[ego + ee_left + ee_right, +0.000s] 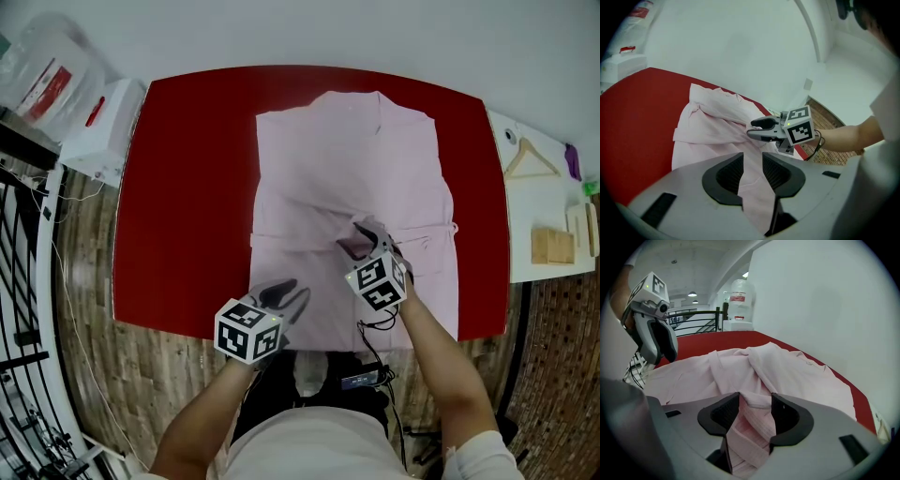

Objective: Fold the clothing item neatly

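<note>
Both jaws of the left hand-held gripper (289, 292) are clenched on the near hem of a pink shirt (347, 150) spread on the red counter (187, 187); the right hand-held gripper (360, 237) seems released, a fold lying between its jaws.

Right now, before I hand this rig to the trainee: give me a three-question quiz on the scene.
1. True or false: the pink shirt lies on a blue surface.
2. What is between the jaws of the left gripper? A) a towel B) shirt fabric C) nothing
3. On which side of the head view does the wooden hanger lie?

Key:
1. False: the table is red.
2. B
3. Right
</note>
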`<action>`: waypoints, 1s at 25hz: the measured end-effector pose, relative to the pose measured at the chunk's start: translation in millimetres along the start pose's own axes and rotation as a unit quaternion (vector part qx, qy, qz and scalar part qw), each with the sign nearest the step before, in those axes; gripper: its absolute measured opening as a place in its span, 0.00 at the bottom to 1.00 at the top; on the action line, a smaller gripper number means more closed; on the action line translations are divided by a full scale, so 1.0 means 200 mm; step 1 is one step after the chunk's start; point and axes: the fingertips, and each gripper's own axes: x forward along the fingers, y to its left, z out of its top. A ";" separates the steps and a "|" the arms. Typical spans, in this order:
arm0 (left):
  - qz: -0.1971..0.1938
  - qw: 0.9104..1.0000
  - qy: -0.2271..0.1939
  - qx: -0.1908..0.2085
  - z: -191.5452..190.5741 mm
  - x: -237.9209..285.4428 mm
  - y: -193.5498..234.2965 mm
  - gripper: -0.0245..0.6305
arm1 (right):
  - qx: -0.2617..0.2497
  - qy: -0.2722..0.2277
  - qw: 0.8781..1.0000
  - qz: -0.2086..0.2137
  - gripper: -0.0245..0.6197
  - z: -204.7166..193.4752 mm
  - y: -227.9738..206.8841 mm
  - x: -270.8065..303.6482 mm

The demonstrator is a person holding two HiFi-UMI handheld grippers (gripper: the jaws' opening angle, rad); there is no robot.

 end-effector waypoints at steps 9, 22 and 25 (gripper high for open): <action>-0.008 1.000 -0.005 0.013 -0.04 -0.10 0.04 0.23 | 0.063 -0.004 0.997 -0.042 0.38 0.00 -0.11 -0.09; -0.094 0.993 -0.029 0.068 -0.06 -0.27 0.00 0.05 | 0.171 -0.015 0.976 -0.133 0.37 -0.11 -0.06 -0.38; -0.084 0.994 -0.028 0.063 -0.11 -0.30 0.00 0.05 | 0.196 -0.026 0.968 -0.152 0.36 -0.15 -0.05 -0.48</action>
